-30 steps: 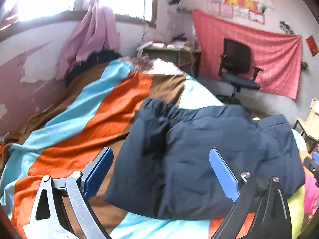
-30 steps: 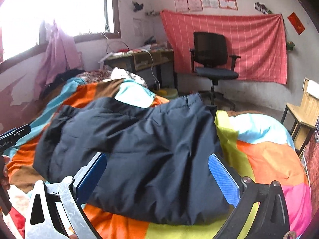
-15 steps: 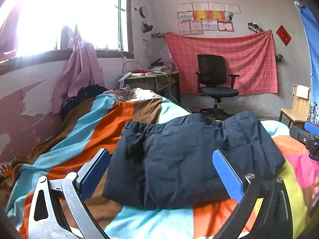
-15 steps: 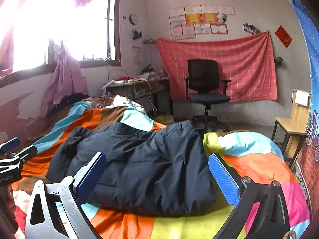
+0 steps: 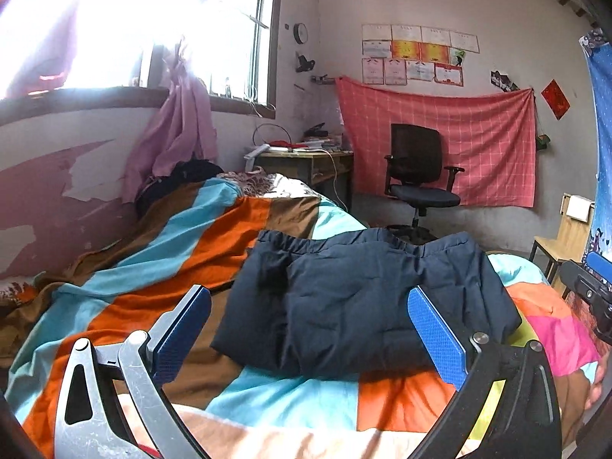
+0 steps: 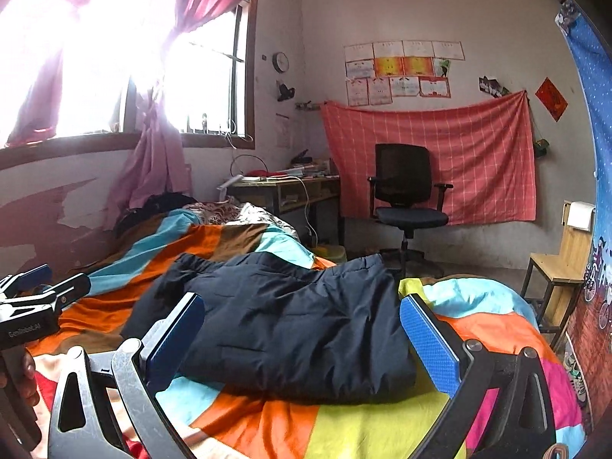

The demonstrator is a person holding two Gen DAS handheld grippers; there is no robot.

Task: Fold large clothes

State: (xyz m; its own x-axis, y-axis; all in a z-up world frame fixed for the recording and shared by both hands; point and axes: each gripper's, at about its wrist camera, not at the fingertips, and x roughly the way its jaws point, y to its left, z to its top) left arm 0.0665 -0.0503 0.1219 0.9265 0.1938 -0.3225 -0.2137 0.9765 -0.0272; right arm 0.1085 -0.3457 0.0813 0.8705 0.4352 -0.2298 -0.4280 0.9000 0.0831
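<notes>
A dark navy padded jacket (image 5: 359, 298) lies folded into a thick bundle on the striped bed cover (image 5: 160, 267); the right wrist view shows the same jacket (image 6: 283, 317) from its right side. My left gripper (image 5: 306, 329) is open, held back from the jacket's near edge with nothing between its blue pads. My right gripper (image 6: 302, 332) is open too, empty, above the cover in front of the jacket. The other gripper shows at the edge of each view: the right one (image 5: 589, 287) and the left one (image 6: 34, 302), held by a hand.
A black office chair (image 6: 405, 199) stands before a red checked cloth on the far wall. A cluttered desk (image 6: 283, 191) sits under the window. A wooden chair (image 6: 562, 267) stands at the right. Pink curtains (image 5: 172, 141) and dark clothes lie at the bed's head.
Both grippers have pulled back and tilted up from the jacket, so more of the room and wall shows. The jacket lies still on the bed. Both stay open.
</notes>
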